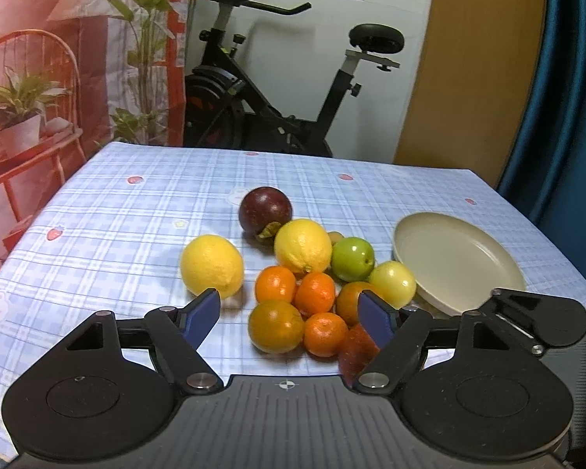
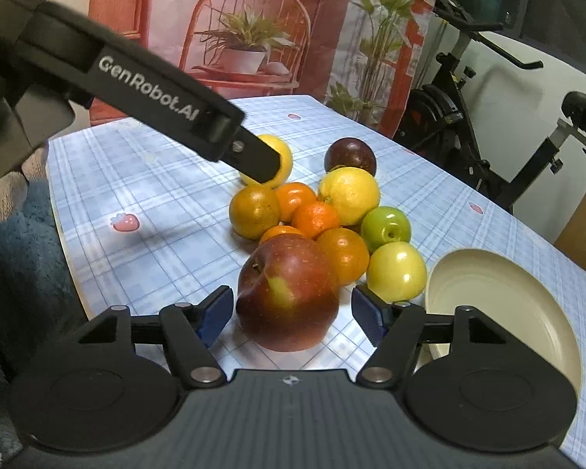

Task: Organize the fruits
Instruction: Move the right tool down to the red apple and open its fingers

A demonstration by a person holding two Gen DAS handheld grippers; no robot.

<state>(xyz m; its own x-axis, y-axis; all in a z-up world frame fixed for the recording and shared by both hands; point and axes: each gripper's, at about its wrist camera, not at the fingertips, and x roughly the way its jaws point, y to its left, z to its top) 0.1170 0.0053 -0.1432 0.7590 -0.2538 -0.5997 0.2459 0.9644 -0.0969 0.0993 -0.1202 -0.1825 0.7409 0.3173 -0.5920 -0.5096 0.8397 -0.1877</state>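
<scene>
Straddling red apple [image 2: 289, 297], right hand-held gripper [image 2: 289, 314] being held wide; left hand-held gripper [image 1: 289, 312] wide over oranges [image 1: 297, 312].

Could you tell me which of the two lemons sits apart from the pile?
The left lemon: it stands alone, while the other lemon touches the oranges and mangosteen.

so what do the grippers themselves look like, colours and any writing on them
Both are matte black plastic. The right gripper and left gripper each have two round black discs at the base, angular black linkage arms with silver pivot pins, and ribbed blue pads on the fingers. A small crosshair mark sits on the grooved dark grey body. Seen from the right wrist view, the left gripper's side carries white "GenRobot.AI" lettering.
</scene>
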